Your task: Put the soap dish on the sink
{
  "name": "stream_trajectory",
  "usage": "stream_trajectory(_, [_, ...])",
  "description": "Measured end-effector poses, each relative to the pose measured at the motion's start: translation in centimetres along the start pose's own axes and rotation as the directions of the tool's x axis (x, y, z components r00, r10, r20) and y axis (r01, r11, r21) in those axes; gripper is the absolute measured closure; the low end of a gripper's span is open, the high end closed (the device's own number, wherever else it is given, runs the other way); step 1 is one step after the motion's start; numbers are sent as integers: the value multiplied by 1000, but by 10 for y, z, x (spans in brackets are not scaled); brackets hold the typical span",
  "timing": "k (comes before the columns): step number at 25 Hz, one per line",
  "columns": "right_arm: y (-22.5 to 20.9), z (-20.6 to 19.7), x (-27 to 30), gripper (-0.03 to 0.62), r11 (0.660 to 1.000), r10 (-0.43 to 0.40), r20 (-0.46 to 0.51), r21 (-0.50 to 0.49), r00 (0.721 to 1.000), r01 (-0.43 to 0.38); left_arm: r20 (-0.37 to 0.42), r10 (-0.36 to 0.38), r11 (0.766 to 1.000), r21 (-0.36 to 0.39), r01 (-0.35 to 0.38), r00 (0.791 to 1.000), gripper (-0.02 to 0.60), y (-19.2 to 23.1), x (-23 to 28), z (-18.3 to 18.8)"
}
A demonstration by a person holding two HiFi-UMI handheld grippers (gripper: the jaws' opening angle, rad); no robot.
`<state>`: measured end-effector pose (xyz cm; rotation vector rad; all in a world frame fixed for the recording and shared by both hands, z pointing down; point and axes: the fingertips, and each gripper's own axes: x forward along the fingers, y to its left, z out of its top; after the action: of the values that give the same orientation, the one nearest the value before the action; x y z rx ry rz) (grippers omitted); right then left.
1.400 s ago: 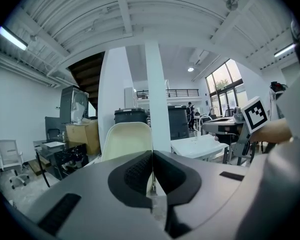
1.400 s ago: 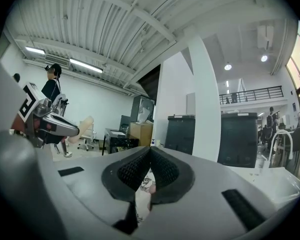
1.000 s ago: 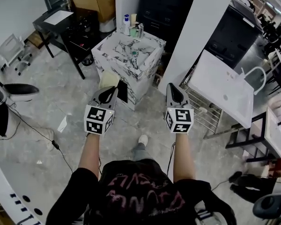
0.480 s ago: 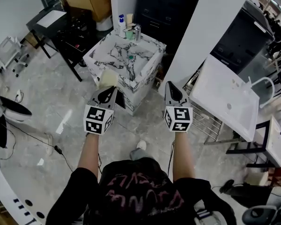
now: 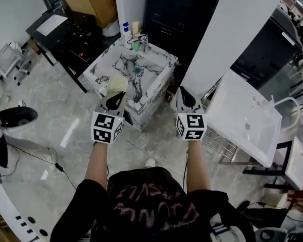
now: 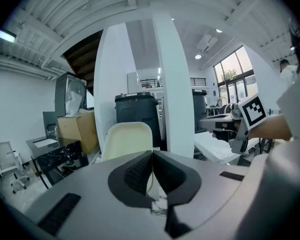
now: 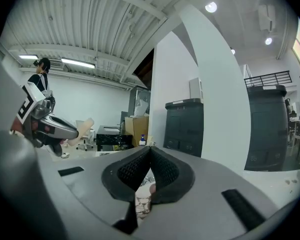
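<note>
As left gripper [image 5: 116, 97] clamps cream soap dish [image 5: 117, 82], dish stands upright beyond jaw tips, near marble sink [image 5: 152, 68]; right gripper [image 5: 183, 93] closed, empty.

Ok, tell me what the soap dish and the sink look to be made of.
Soap dish, held in the left claw: pale cream, smooth with a dull sheen and rounded corners, so probably moulded plastic, though glazed ceramic cannot be ruled out. Sink: white with dark grey veins over top and walls, so marble or a marble-look stone or print; the pictures do not settle which.
</note>
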<state>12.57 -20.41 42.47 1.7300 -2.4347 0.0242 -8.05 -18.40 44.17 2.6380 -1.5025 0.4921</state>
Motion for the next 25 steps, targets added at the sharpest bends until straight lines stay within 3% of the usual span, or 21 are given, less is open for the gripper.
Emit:
stream_trajectory(14, [-14, 1, 33, 580, 1000, 26, -12, 2, 1000, -26, -6, 13, 1000, -22, -13, 1000, 561, 12, 29, 5])
stream_trajectory(25, [-29, -1, 94, 580, 999, -50, -30, 8, 998, 50, -9, -79, 997, 0, 79, 997, 561, 53, 98, 11])
